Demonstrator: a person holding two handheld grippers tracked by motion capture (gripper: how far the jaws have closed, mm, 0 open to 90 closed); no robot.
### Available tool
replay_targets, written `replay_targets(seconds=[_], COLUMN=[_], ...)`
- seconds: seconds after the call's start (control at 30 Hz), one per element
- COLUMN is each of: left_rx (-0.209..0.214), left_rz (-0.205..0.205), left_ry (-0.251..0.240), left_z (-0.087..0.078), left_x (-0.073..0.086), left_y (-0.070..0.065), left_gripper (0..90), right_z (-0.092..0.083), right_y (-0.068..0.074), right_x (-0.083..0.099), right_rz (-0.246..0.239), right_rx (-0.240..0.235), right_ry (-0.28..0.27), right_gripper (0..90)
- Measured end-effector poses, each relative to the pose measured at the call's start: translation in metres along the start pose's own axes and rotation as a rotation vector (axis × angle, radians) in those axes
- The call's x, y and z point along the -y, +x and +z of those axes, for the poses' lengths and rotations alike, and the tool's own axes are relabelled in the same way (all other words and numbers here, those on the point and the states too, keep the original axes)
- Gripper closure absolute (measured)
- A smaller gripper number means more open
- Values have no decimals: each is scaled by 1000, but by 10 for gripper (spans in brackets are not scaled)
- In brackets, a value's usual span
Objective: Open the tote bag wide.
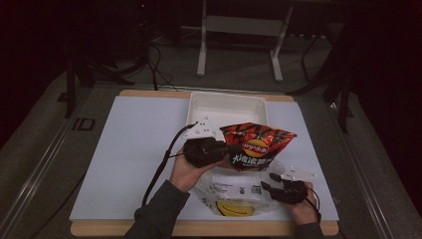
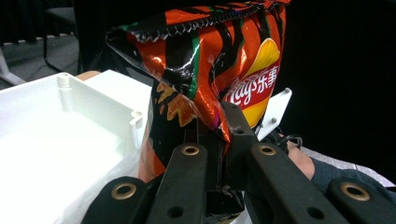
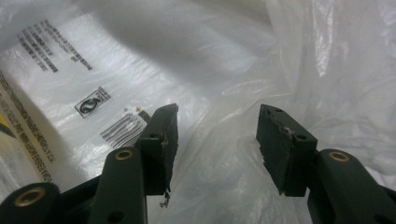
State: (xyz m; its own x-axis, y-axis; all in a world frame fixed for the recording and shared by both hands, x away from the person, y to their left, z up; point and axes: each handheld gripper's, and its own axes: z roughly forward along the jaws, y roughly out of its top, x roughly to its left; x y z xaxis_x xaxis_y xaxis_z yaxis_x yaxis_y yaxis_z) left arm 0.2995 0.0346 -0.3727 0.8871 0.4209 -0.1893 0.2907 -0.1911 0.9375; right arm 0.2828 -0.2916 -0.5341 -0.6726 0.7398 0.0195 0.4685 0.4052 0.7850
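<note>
A white rectangular tray (image 1: 226,105) sits at the far edge of the white mat (image 1: 134,149), which covers the wooden table (image 1: 199,229).

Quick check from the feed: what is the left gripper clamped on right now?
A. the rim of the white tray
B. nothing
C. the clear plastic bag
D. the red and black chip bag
D: in the left gripper view the left gripper has its jaws shut on the chip bag, lifted beside the white tray.

Left gripper (image 1: 230,149), held in the left hand (image 1: 186,172), points right with its jaws clamped tight on a chip bag (image 1: 256,144). Right gripper (image 1: 266,185), in the right hand (image 1: 304,206), points left, low at the near edge, jaws spread wide with nothing pinched.
</note>
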Motion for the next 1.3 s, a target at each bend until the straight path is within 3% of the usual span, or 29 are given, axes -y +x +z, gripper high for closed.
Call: replay_targets(seconds=[0.2,0.73,1.3], left_rx=[2,15,-11], left_rz=[-1,-10,-9], left_ry=[-16,-49,-77], left_z=[-3,-7,-10], left_x=[-6,-15,-20], left_y=[1,13,30], left_gripper=[881,881,882], right_z=[0,2,1], right_y=[1,0,-4], right_x=[0,1,2], right_rz=[-23,-7,14], right_rx=[10,-8,-33], right_ry=[-4,0,-13], right_gripper=[484,467,455])
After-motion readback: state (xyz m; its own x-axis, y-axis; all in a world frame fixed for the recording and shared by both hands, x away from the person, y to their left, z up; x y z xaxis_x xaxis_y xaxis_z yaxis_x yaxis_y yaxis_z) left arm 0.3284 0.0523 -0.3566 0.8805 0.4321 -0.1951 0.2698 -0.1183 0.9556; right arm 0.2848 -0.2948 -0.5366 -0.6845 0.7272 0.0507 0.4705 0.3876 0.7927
